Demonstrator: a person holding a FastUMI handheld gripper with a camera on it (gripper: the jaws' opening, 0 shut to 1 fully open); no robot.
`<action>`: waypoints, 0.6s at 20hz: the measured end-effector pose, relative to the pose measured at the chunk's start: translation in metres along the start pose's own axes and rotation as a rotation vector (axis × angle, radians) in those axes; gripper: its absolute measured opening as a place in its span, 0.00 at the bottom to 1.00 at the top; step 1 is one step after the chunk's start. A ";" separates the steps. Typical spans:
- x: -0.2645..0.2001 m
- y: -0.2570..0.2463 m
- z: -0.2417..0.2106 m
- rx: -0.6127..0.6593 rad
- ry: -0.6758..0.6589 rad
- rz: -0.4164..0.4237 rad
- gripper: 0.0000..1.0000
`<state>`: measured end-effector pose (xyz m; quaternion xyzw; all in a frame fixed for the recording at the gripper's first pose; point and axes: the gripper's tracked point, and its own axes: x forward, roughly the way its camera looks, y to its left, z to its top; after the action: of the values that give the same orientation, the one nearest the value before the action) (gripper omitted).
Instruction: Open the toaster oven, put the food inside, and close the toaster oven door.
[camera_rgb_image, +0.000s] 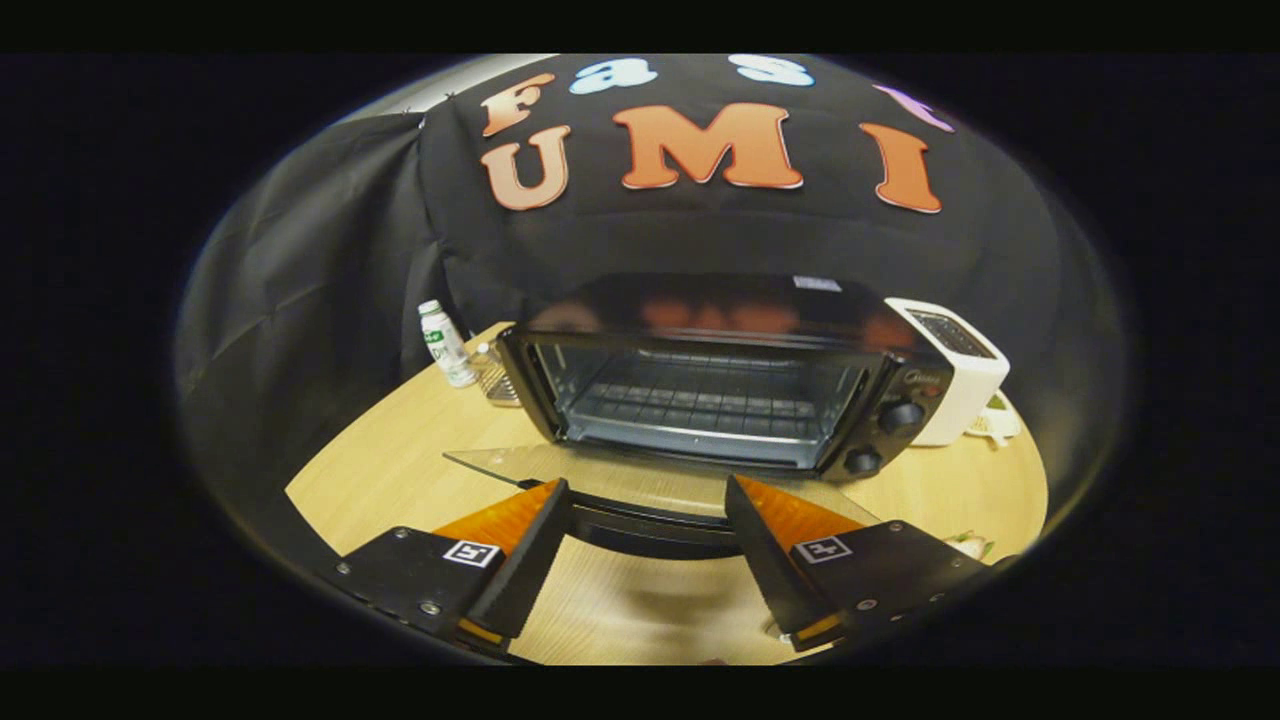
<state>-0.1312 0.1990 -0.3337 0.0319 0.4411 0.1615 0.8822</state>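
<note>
A black toaster oven (900, 350) stands on the round wooden table (400, 460) with its cavity exposed and a bare wire rack (700, 400) inside. Its glass door (600, 468) lies folded down flat toward me. The door's dark handle bar (650, 528) runs across between my two fingers. My gripper (645, 483) is open, fingers spread wide over the door's front edge, with neither finger pressing on the handle. Two knobs (900, 415) sit on the oven's right panel.
A white pop-up toaster (955, 365) stands right beside the oven, with a small pale object (995, 425) behind it. A small white bottle (445, 345) and a clear jar (492, 375) stand left of the oven. Something small and pale (965, 545) lies by my right finger.
</note>
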 end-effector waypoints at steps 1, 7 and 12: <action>-0.001 0.001 -0.008 0.008 0.025 0.008 0.91; 0.004 0.007 -0.033 0.005 0.097 0.037 0.91; 0.017 0.007 -0.061 0.058 0.196 0.037 0.91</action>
<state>-0.1715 0.2057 -0.3829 0.0497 0.5291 0.1673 0.8304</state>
